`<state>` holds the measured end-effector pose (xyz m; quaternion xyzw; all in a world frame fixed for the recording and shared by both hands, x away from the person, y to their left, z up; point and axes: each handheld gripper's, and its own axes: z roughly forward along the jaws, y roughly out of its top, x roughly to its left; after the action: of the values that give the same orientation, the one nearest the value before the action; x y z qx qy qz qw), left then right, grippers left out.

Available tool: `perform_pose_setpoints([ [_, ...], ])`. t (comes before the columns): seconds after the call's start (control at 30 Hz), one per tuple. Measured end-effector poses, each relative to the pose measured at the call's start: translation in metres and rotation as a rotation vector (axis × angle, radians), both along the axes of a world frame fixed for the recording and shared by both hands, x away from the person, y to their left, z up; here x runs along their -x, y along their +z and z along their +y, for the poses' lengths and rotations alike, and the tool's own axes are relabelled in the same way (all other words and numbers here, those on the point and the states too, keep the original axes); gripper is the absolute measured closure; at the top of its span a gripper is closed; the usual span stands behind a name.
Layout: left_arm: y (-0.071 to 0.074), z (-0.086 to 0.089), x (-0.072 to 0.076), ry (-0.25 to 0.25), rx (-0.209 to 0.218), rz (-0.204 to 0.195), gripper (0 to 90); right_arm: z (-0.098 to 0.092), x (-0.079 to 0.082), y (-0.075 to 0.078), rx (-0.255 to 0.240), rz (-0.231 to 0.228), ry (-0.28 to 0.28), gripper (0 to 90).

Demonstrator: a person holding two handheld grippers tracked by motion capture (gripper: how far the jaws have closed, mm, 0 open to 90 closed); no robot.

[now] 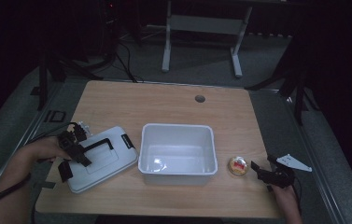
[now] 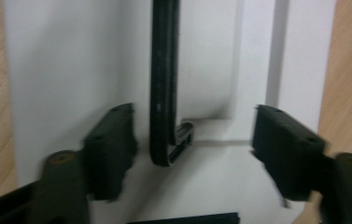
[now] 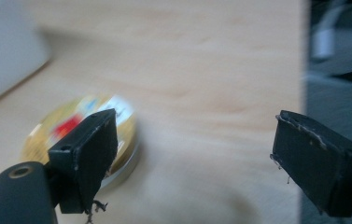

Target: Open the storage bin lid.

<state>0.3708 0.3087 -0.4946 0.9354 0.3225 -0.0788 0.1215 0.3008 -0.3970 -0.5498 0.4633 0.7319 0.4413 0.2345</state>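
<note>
A white bin [image 1: 178, 150] stands open in the middle of the wooden table [image 1: 164, 102]. Its white lid [image 1: 101, 157] with a black handle [image 1: 96, 144] lies flat to the left. My left gripper [image 1: 73, 151] hovers over the lid, open, its jaws straddling the handle [image 2: 164, 84] without touching it. A small round gold tin [image 1: 238, 165] with a red label lies right of the bin. My right gripper [image 1: 262, 170] is open just right of the tin; in the right gripper view the tin [image 3: 71, 130] sits behind the left jaw.
A cable hole [image 1: 200, 98] sits near the table's far edge. The table's right edge [image 3: 304, 70] runs close beside my right gripper. A desk frame [image 1: 201, 32] stands on the floor beyond.
</note>
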Motion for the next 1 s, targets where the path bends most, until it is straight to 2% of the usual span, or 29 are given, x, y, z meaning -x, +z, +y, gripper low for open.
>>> perform_pose_setpoints([
  [0.03,0.0,0.0,0.0,0.002,-0.003,-0.011,27.2,-0.001,0.0,0.001,0.007,0.019,0.031,14.1],
  [0.1,0.001,0.001,-0.001,0.007,-0.008,0.003,27.2,-0.003,0.0,0.003,0.034,0.061,0.101,14.2],
  [0.17,0.0,0.0,-0.001,0.0,-0.021,0.0,27.2,-0.003,0.0,0.006,0.05,0.109,0.175,14.4],
  [0.23,0.001,0.0,0.0,-0.002,-0.021,0.012,27.2,-0.002,0.0,0.011,0.106,0.142,0.237,14.5],
  [0.3,0.002,-0.001,0.0,-0.002,-0.024,0.023,27.2,0.001,0.0,0.014,0.14,0.181,0.3,14.5],
  [0.37,0.002,-0.001,0.0,-0.005,-0.034,0.02,27.2,0.006,0.001,0.019,0.221,0.209,0.353,15.3],
  [0.53,0.003,-0.002,0.001,-0.011,-0.041,0.039,27.2,0.017,-0.002,0.029,0.324,0.318,0.447,16.5],
  [0.57,0.003,-0.002,0.001,-0.011,-0.041,0.039,27.2,0.017,-0.002,0.029,0.324,0.318,0.447,16.5],
  [0.6,0.004,-0.003,0.002,-0.018,-0.048,0.043,27.2,0.019,-0.003,0.031,0.343,0.341,0.457,16.5],
  [0.63,0.004,-0.002,0.002,-0.02,-0.049,0.039,27.2,0.025,-0.006,0.036,0.418,0.402,0.49,16.5],
  [0.73,0.006,-0.002,0.002,-0.017,-0.049,0.038,27.2,0.034,-0.008,0.042,0.526,0.434,0.518,16.5],
  [0.77,0.006,-0.002,0.002,-0.017,-0.049,0.038,27.2,0.034,-0.008,0.042,0.526,0.434,0.518,16.5],
  [0.87,0.007,-0.002,0.003,-0.022,-0.056,0.039,27.1,0.046,-0.01,0.049,0.646,0.47,0.612,18.5],
  [1.0,0.008,-0.001,0.003,-0.021,-0.055,0.04,27.2,0.056,-0.015,0.057,0.742,0.494,0.688,18.6],
])
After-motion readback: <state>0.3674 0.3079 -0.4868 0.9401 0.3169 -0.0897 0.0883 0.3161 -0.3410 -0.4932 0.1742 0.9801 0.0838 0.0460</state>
